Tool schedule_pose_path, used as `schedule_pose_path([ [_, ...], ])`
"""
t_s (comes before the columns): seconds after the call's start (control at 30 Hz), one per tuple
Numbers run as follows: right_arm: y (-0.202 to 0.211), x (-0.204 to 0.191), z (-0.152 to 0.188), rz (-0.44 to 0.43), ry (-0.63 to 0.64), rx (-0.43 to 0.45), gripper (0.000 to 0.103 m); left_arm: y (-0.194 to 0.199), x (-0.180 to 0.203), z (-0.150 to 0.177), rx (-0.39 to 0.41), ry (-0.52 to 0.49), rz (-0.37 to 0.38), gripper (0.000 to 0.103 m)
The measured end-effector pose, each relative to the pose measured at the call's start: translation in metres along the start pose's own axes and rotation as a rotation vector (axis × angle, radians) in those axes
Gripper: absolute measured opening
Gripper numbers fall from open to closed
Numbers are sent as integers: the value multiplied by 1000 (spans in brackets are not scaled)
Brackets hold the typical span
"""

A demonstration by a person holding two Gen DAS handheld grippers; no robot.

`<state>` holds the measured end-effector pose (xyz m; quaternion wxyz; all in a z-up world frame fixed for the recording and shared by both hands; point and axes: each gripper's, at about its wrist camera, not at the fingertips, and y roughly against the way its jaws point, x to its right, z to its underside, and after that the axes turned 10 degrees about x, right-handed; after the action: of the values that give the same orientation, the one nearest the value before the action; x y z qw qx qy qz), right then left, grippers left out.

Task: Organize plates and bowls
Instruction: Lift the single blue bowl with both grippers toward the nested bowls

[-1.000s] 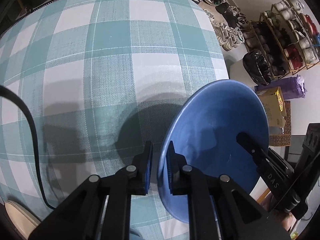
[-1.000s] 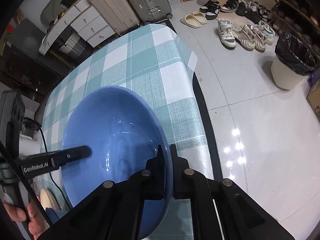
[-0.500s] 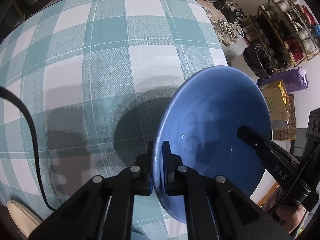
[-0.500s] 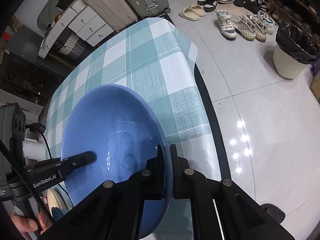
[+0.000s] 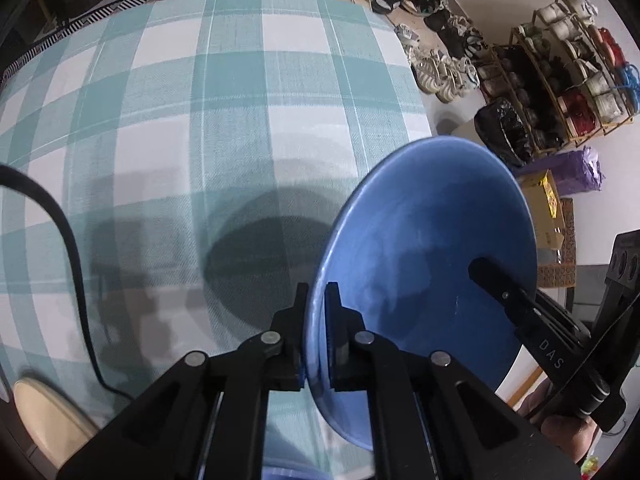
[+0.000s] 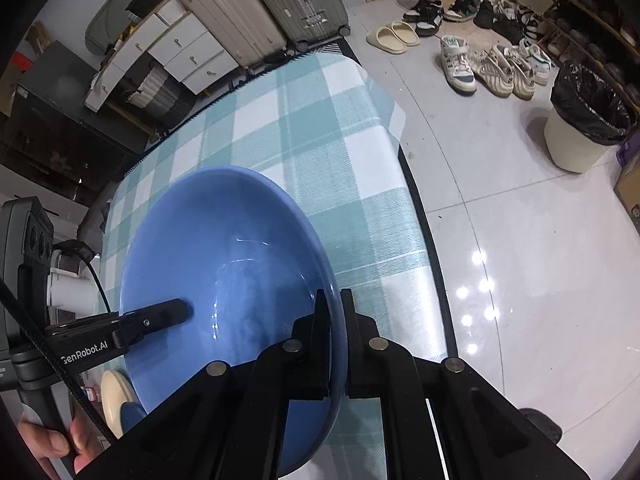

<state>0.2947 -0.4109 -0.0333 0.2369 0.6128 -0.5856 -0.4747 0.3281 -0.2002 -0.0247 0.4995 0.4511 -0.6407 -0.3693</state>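
A large blue bowl (image 5: pixel 432 248) is held in the air above the teal-and-white checked table (image 5: pixel 200 120), its shadow on the cloth below. My left gripper (image 5: pixel 316 292) is shut on the bowl's near rim. My right gripper (image 6: pixel 335 298) is shut on the opposite rim of the same bowl (image 6: pixel 224 264). Each gripper's finger shows across the bowl in the other view: the right one in the left wrist view (image 5: pixel 516 300), the left one in the right wrist view (image 6: pixel 156 318).
A cream plate (image 5: pixel 44 416) lies at the table's near left edge, with a black cable (image 5: pixel 68 240) running past it. A blue dish edge (image 6: pixel 130 414) shows beside the cream plate (image 6: pixel 114 398). Shoes, a bin (image 6: pixel 580 128) and suitcases stand on the floor beyond the table edge.
My left gripper has closed on the bowl's rim; it stood open around the rim a second ago. The right gripper stays shut on the bowl, which shifted slightly.
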Motion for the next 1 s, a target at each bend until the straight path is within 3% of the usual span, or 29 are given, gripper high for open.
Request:
schedule_pose_path([
  [0.57,91,-91,32,-36,73,52,4,111,-36,42,90,30,40,4],
  [0.7,107,-109,45,-50,84,59,4,122,-53,58,86,55,63,4],
  [1.0,121,-146,94,-63,131,43,4,140,-84,108,96,94,39,4],
])
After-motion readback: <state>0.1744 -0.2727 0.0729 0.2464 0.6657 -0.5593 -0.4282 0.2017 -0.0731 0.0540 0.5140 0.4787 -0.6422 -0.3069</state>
